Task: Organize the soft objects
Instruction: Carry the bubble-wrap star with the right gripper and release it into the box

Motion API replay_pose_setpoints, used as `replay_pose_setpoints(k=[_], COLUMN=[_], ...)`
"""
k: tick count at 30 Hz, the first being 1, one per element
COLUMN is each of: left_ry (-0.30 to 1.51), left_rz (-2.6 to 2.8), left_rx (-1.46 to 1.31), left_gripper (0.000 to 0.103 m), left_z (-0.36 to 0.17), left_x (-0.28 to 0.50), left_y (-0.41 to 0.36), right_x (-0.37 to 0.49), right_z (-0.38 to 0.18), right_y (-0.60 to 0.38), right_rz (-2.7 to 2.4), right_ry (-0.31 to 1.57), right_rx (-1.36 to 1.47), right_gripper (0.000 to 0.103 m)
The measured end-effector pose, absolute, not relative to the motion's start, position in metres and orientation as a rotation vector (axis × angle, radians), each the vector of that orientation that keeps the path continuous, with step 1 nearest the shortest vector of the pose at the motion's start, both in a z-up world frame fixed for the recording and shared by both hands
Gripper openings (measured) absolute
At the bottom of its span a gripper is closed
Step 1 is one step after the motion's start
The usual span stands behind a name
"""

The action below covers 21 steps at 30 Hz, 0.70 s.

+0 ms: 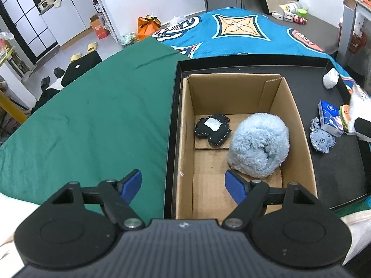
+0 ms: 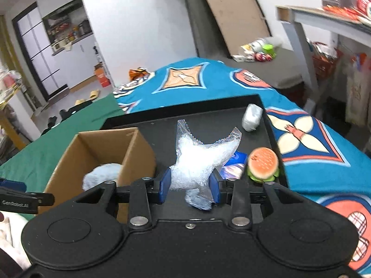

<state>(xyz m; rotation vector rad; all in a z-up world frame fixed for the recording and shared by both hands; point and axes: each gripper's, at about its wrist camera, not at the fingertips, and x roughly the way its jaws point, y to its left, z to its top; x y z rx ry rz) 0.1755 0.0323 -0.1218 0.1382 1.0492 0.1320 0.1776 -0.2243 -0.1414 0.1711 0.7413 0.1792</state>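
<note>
A cardboard box stands in a black tray. Inside lie a fluffy light-blue roll and a black stitched pouch. My left gripper is open and empty above the box's near left wall. My right gripper is shut on a clear bubble-wrap bag, held above the tray just right of the box. On the tray lie a burger toy, a blue tissue pack, a denim patch and a white wad.
The tray sits on a bed with a green sheet and a teal patterned blanket. A grey desk stands at the right. Slippers, boxes and bags lie on the floor at the far left.
</note>
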Motion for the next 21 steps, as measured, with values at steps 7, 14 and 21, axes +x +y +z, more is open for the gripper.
replay_pose_setpoints(k=[7,14,21], left_ry=[1.046,1.046,1.057], left_rz=[0.087,0.072,0.049], left_rx=[0.113,0.072,0.019], left_gripper=[0.072,0.055,0.037], left_z=[-0.124,-0.131,-0.138], left_x=[0.174,0.174,0.175], left_y=[0.037,0.045,0.053], right_x=[0.178,0.178,0.179], right_z=[-0.128,-0.117,-0.113], right_y=[-0.199,-0.171,-0.147], right_rz=[0.244,0.299,0.336], right_ry=[0.709,0.703,0.706], right_rx=[0.132,0.102,0.071], right_gripper=[0.035,0.035,0.036])
